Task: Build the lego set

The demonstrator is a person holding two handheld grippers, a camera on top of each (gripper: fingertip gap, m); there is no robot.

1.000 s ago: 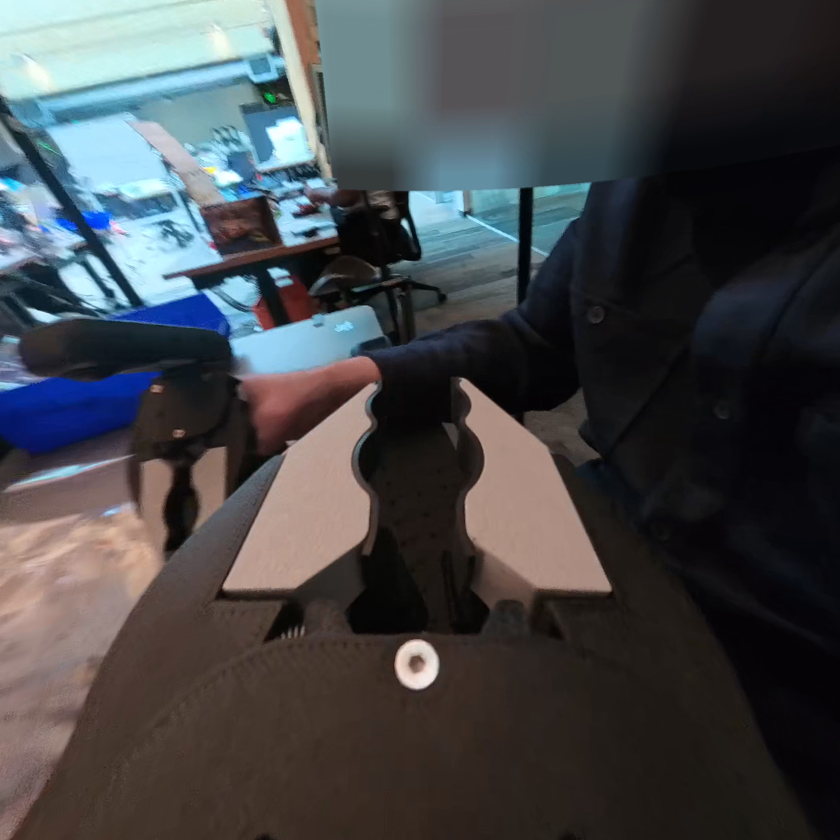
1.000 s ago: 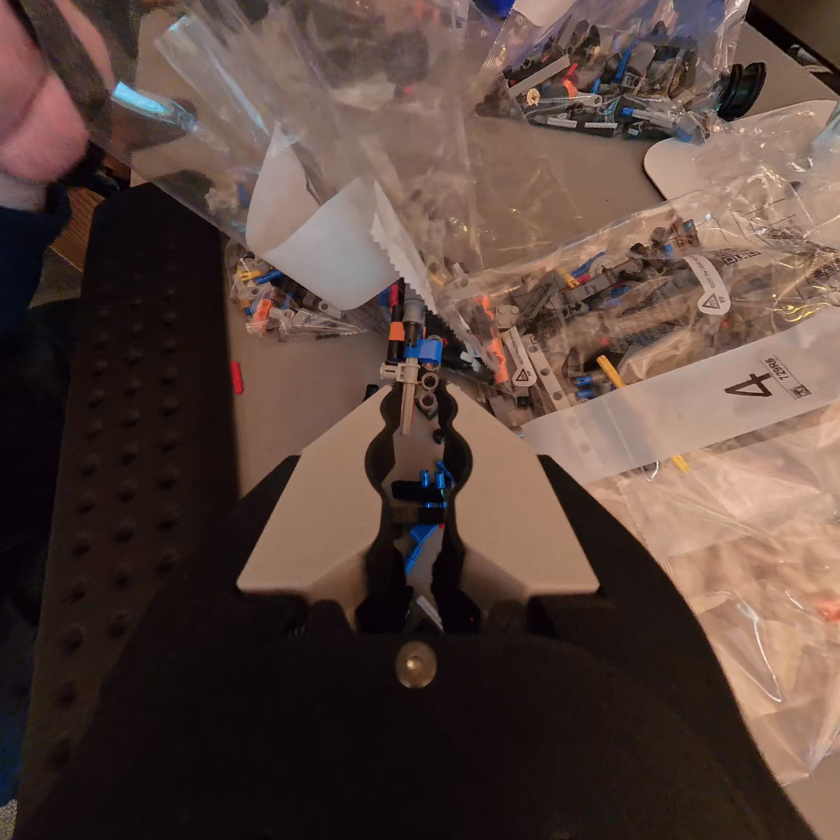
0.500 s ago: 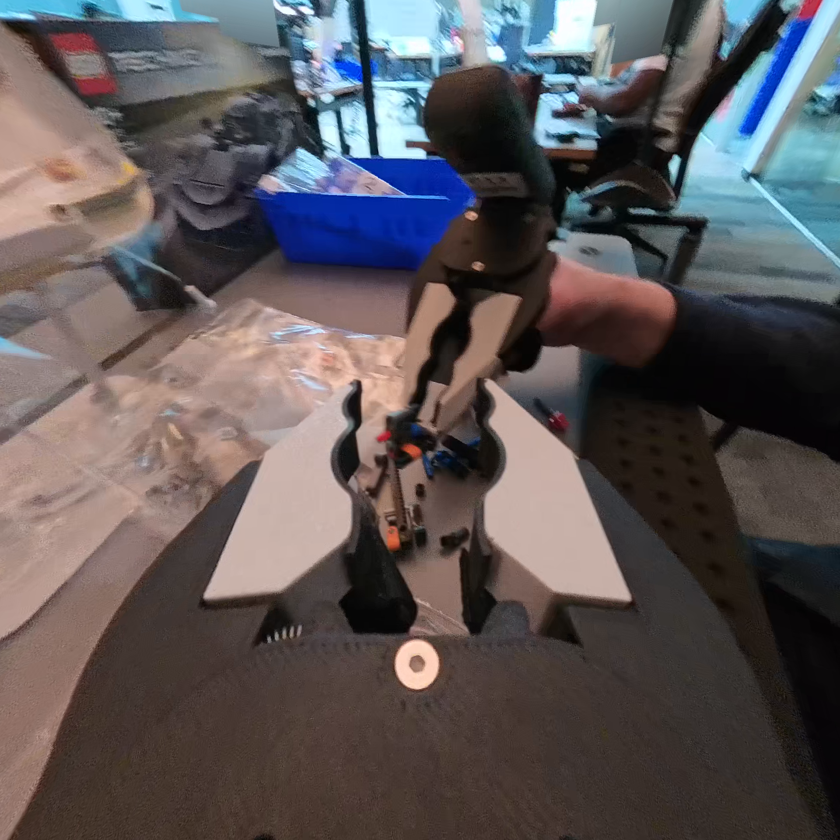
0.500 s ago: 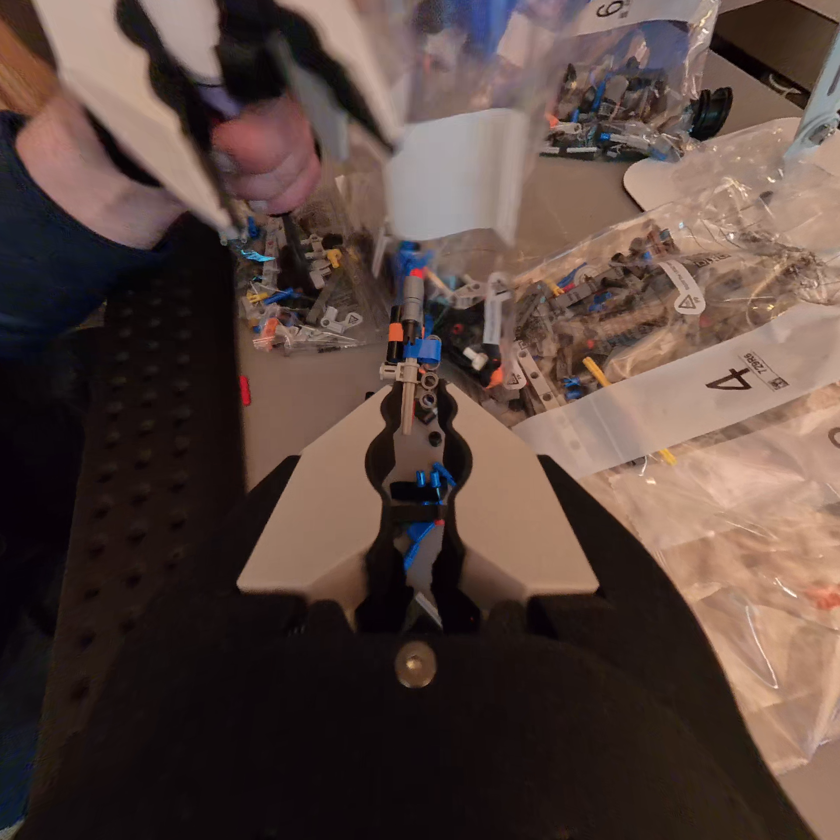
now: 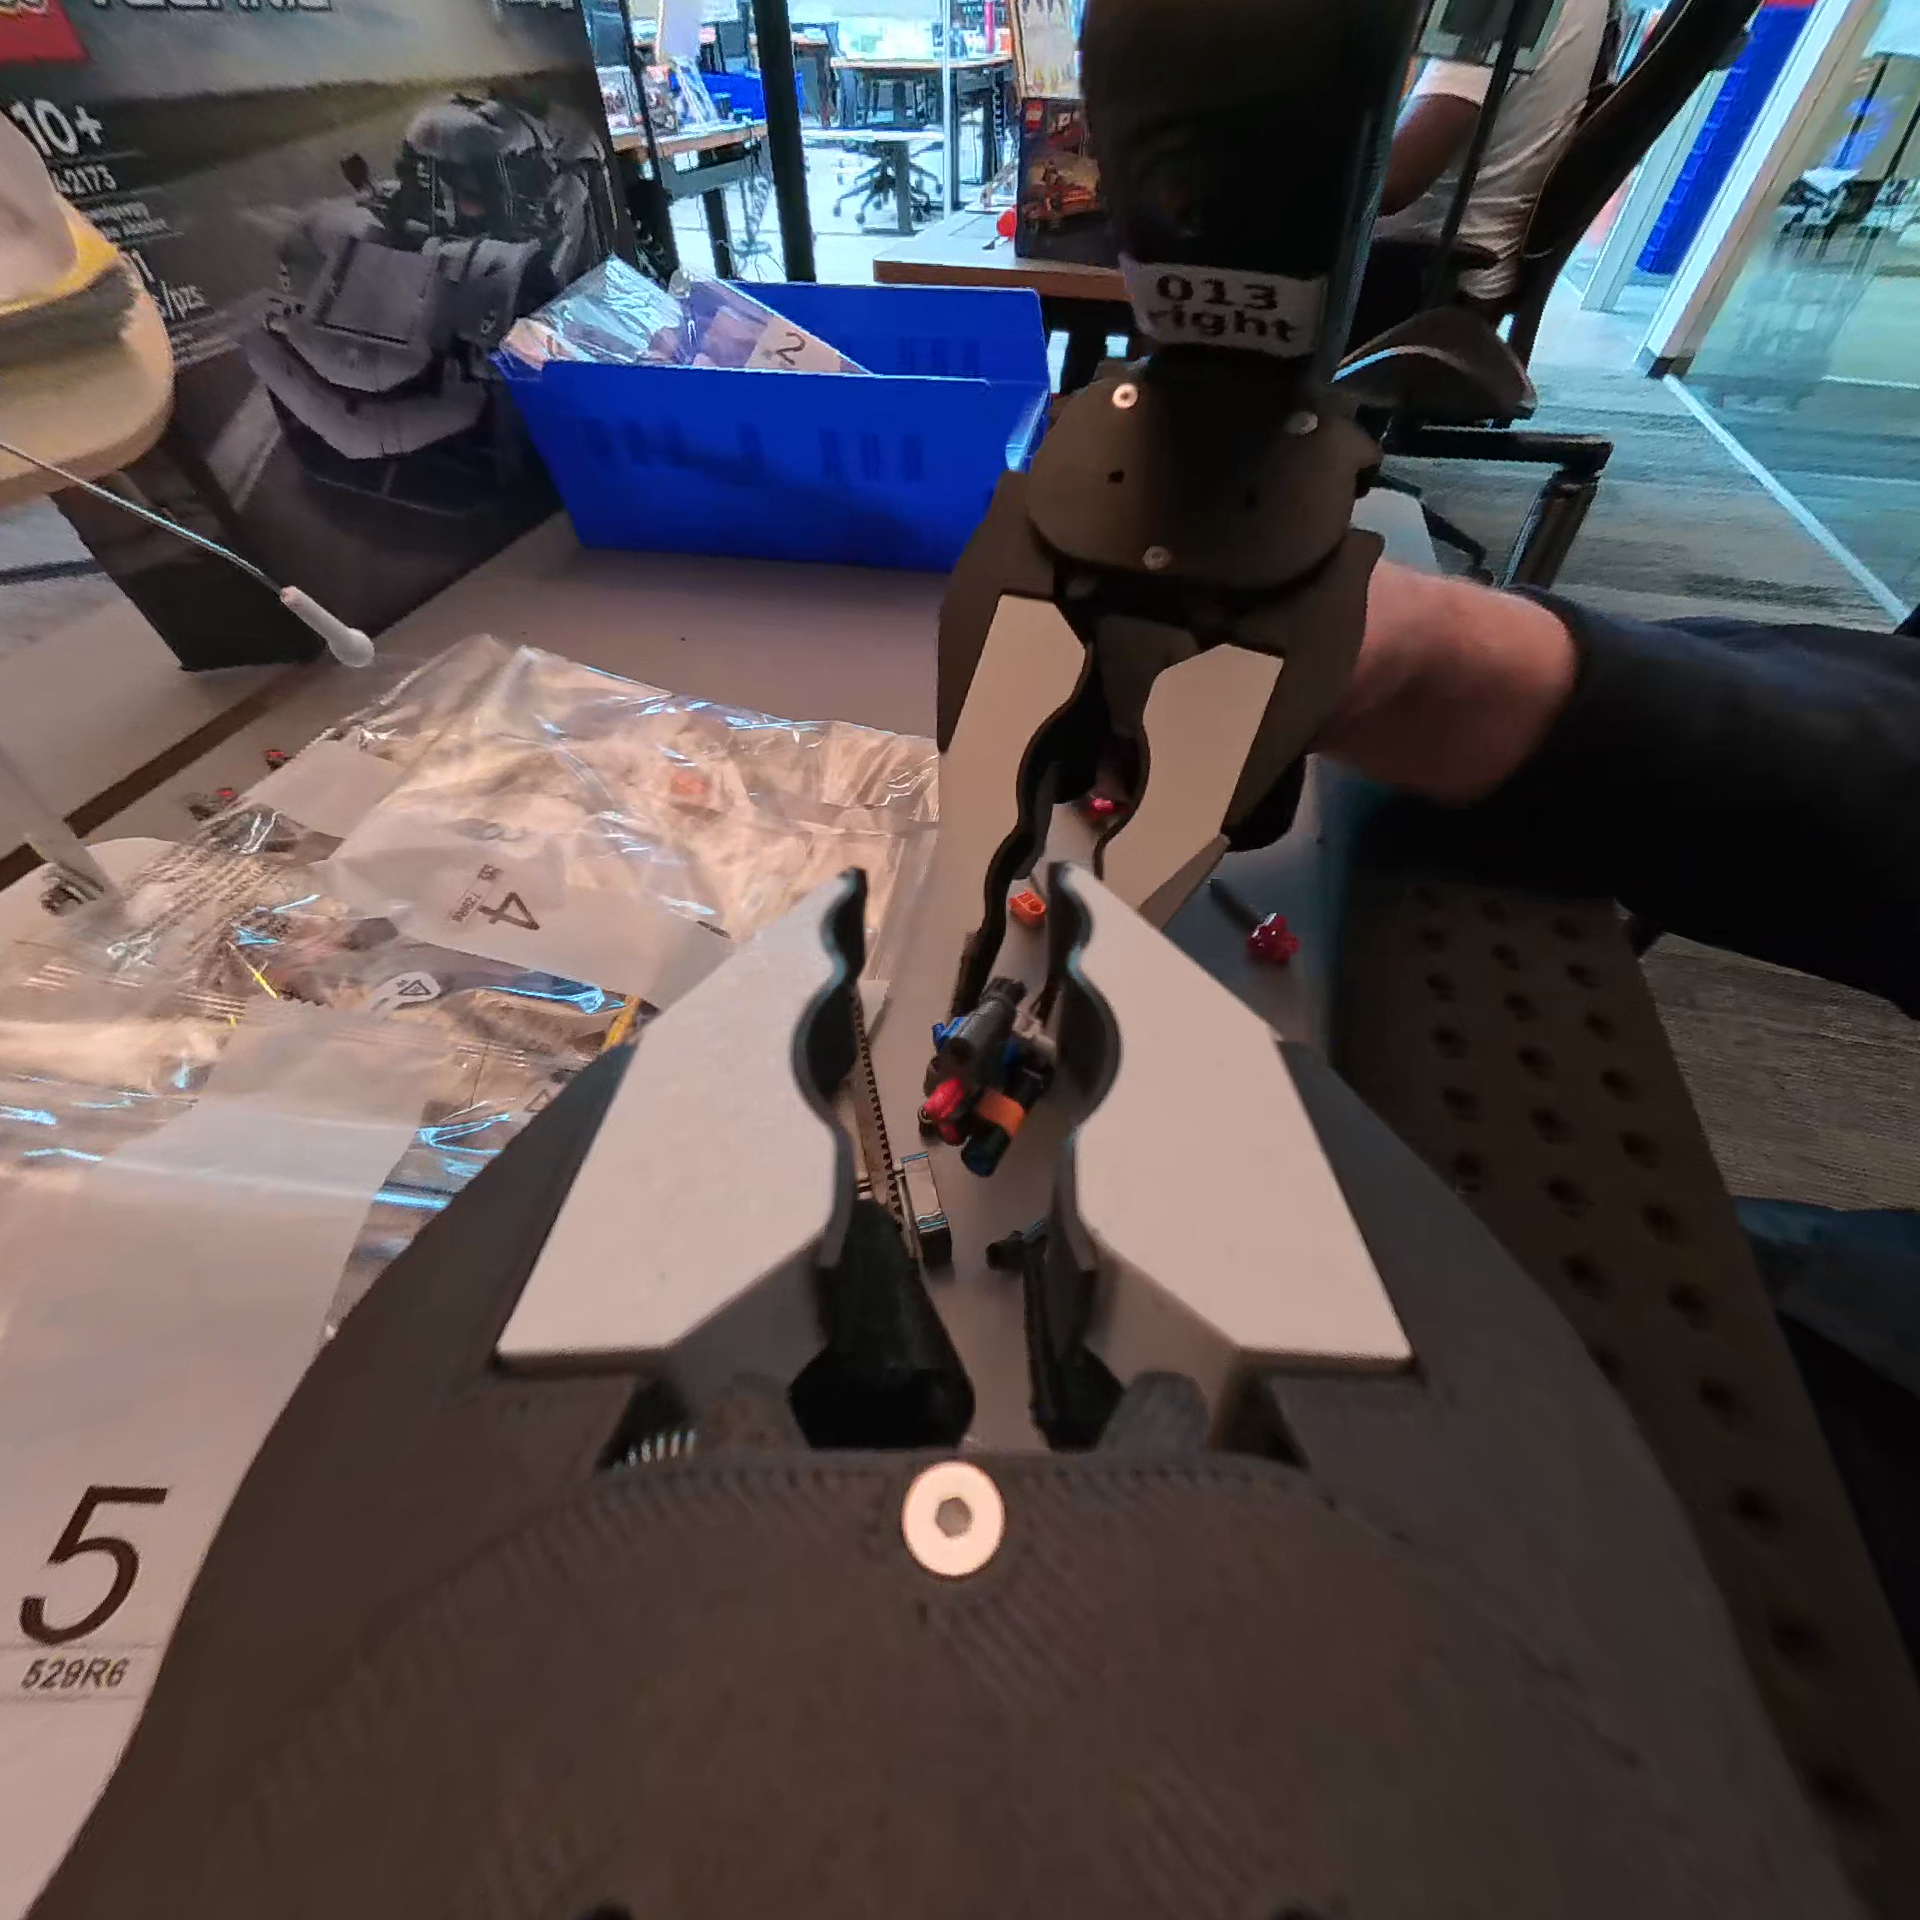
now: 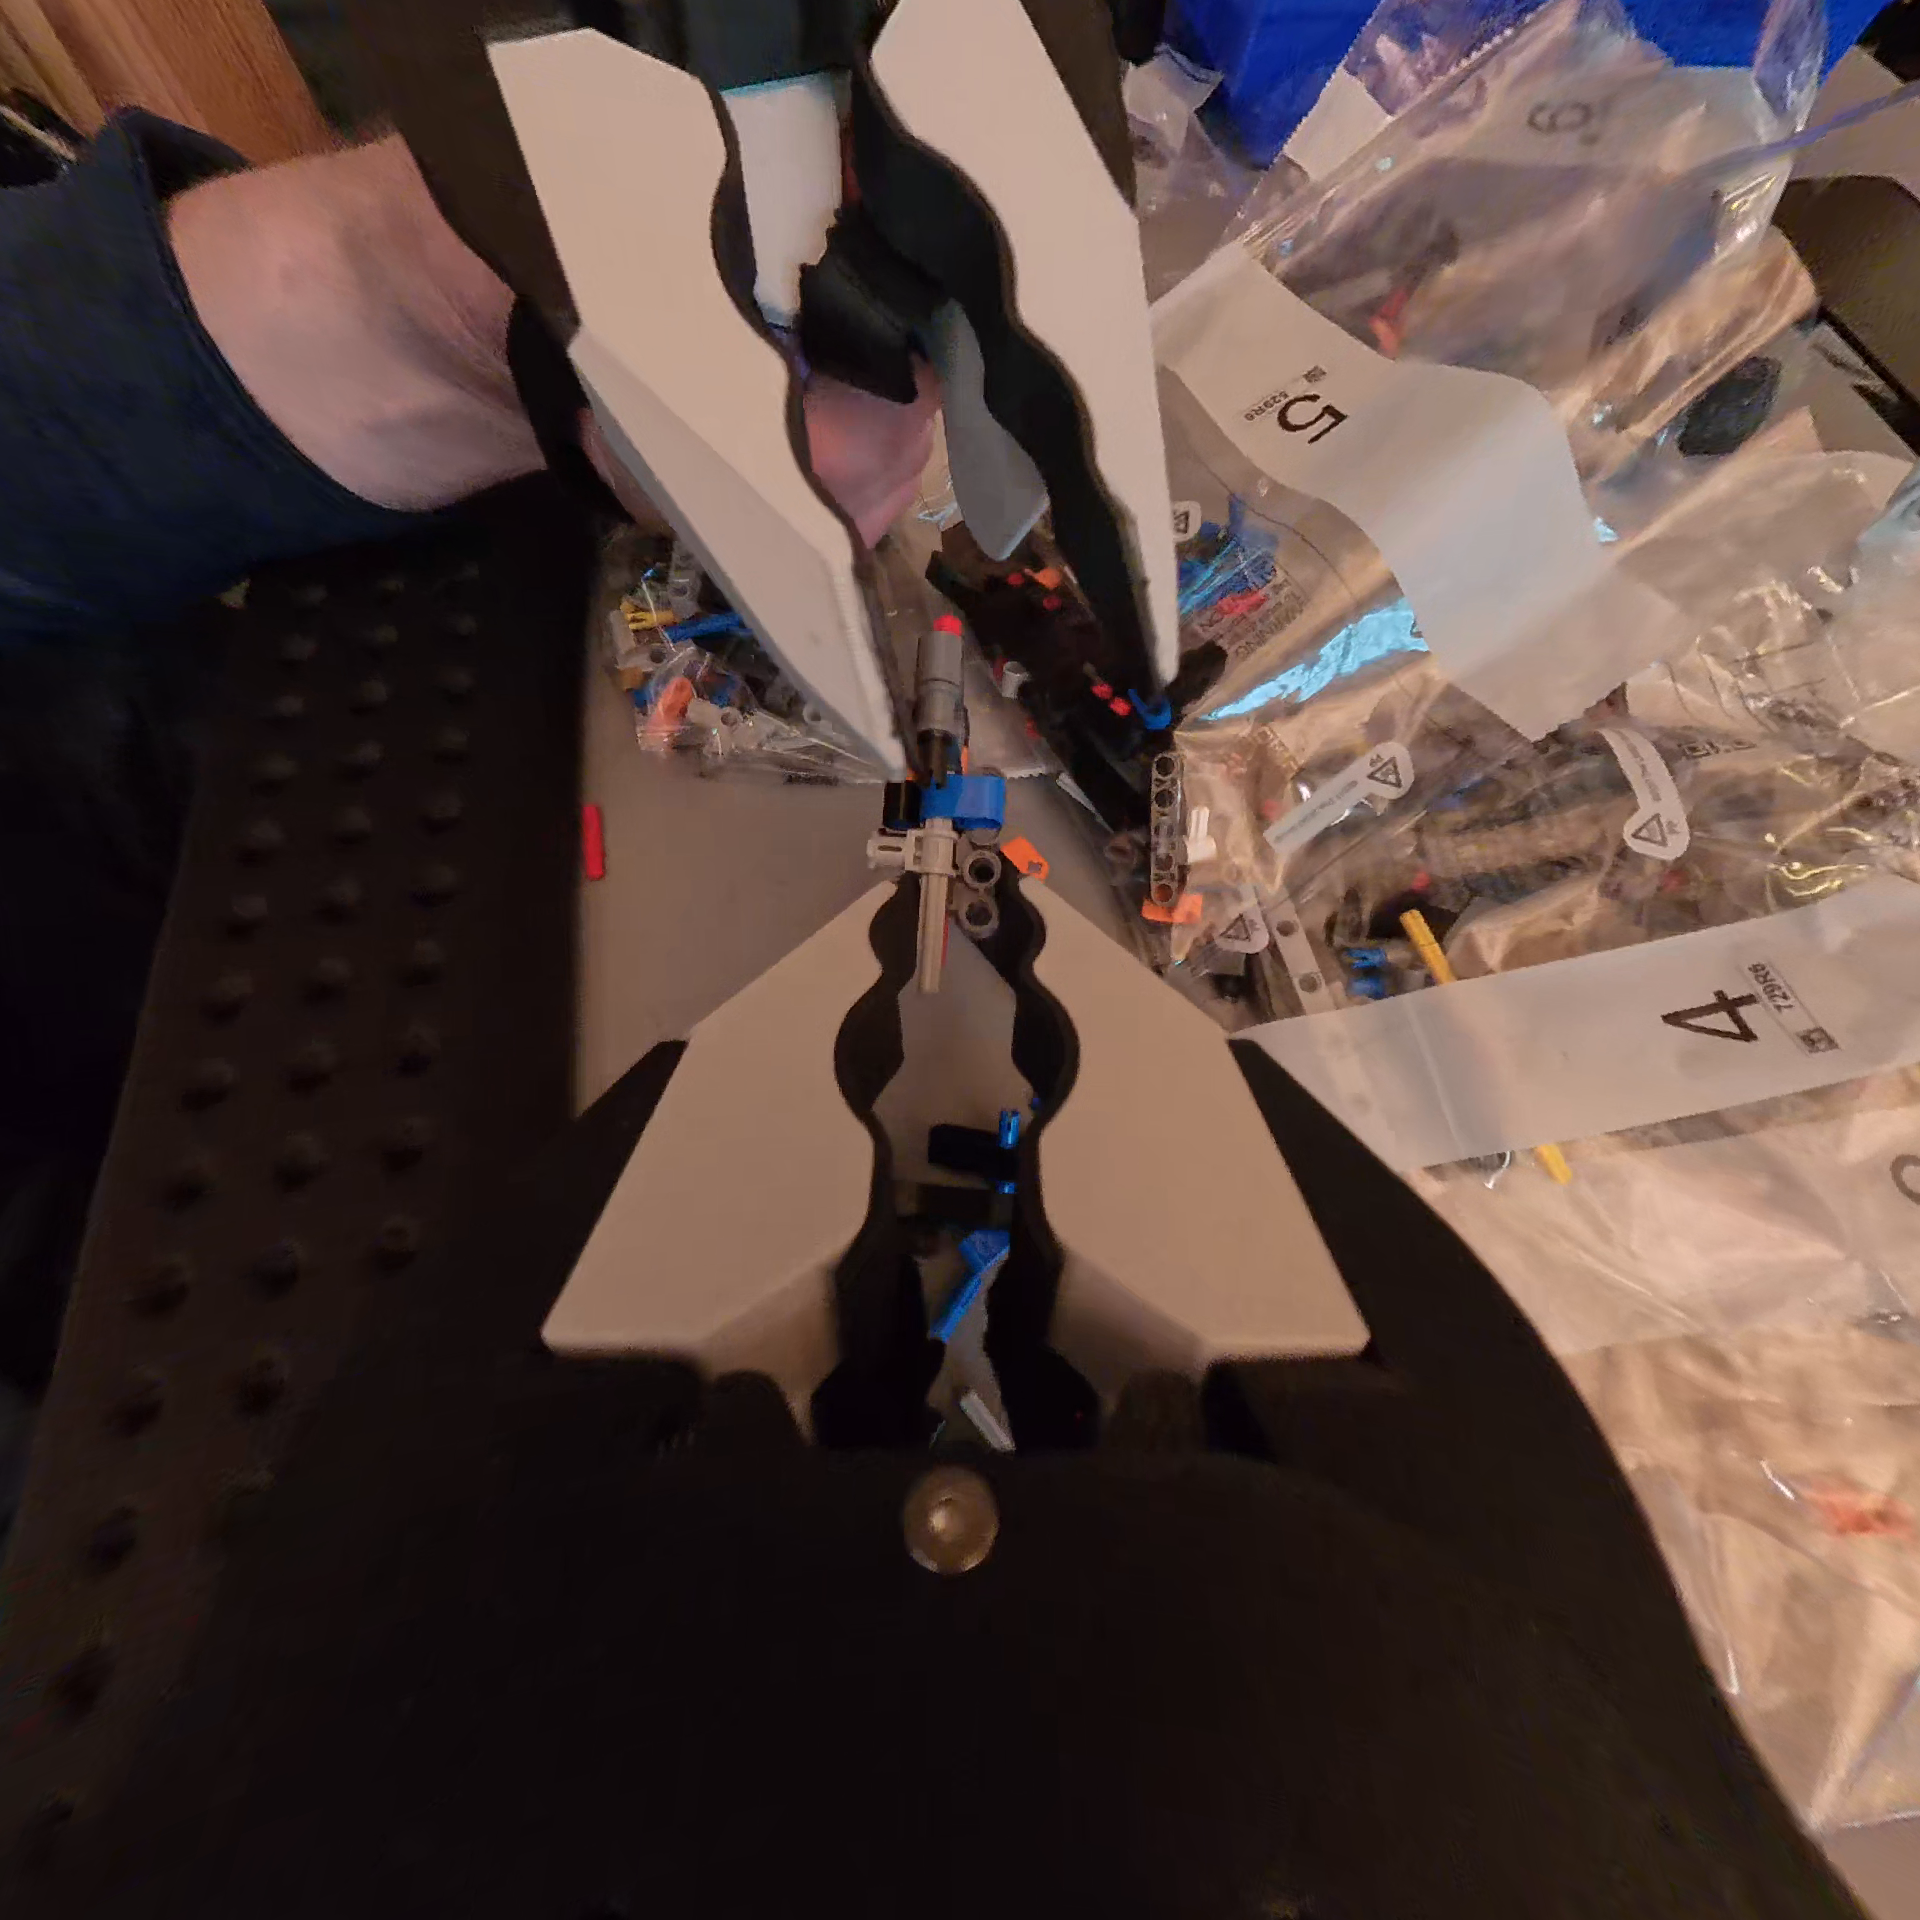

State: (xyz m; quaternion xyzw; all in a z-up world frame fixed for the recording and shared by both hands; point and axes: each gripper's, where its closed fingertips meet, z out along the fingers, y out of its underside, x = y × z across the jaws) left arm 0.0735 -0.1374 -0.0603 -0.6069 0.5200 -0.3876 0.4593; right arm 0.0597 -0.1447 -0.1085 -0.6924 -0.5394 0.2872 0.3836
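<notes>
1. The space at the tips of the left tool (image 5: pixel 951 914) is taken up by the right tool (image 5: pixel 1023 961), which hangs tip-down with a small assembly of grey, blue, black and orange lego pieces (image 5: pixel 982 1070) clamped in it.
2. A narrow bare strip of the grey surface (image 6: pixel 707 914) is left between the black perforated mat (image 6: pixel 312 935) and the clear numbered plastic bags of parts (image 6: pixel 1558 935).
3. The far side is blocked by a blue plastic bin (image 5: pixel 790 457) and a dark cardboard set box (image 5: pixel 312 312).
4. Loose small pieces, including a red pin (image 6: pixel 592 840), are scattered on that strip.
</notes>
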